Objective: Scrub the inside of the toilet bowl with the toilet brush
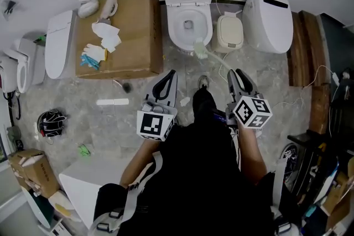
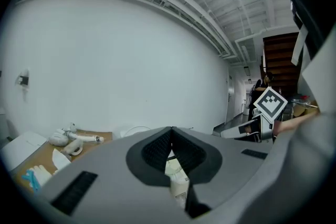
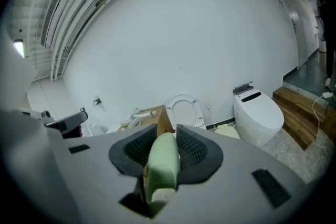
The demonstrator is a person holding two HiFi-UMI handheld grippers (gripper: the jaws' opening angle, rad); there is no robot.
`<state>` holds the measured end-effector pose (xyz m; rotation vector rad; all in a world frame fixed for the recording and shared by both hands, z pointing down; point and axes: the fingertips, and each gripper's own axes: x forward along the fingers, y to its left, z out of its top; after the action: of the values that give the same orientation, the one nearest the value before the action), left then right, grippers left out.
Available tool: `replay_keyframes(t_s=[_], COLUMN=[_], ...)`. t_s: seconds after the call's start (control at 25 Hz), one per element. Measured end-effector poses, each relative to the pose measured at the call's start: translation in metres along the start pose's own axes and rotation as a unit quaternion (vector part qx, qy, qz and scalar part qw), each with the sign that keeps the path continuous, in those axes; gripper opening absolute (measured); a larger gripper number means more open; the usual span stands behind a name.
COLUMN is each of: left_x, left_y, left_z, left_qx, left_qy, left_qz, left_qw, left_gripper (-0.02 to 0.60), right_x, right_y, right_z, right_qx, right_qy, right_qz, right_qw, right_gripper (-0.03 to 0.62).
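Head view has the toilet brush [image 1: 200,51] lying on a slant. Its pale green head points away from the person and sits at the front right of the toilet bowl's [image 1: 177,37] rim, not down inside it. The thin stem runs back and to the right into the right gripper [image 1: 236,74]. The right gripper view shows those fingers clamped on the brush's green grip [image 3: 161,165], with the toilet's raised lid [image 3: 184,109] straight ahead. The left gripper [image 1: 169,78] hangs just left of the person's shoe [image 1: 203,82], with its fingers together on nothing. A cardboard box [image 1: 135,25] stands left of the toilet, and a second white toilet [image 1: 268,12] stands to the right.
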<state>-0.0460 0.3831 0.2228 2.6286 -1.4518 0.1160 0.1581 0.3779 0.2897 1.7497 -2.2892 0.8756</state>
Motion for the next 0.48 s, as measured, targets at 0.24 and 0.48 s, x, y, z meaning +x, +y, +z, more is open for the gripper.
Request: replay_keyframes(t_s=[0.24,0.48], left_x=[0.081,0.142], left_y=[0.013,0.021], left_z=[0.014,0.025], left_qx=[-0.014,-0.008], left_qy=[0.005,0.014], left_qz=[0.035,0.076], left_qw=[0.9993,0.9970], left_gripper=[0.009,0.009], right_x=[0.069,0.141], right_y=[-0.045,-0.092], right_z=[0.050,0.069], right_qx=[-0.008,0.009], right_qy=[0.027,0.061], right_qz=[0.027,0.049], right_qw=[0.999,0.997], right_gripper=[0.126,0.126])
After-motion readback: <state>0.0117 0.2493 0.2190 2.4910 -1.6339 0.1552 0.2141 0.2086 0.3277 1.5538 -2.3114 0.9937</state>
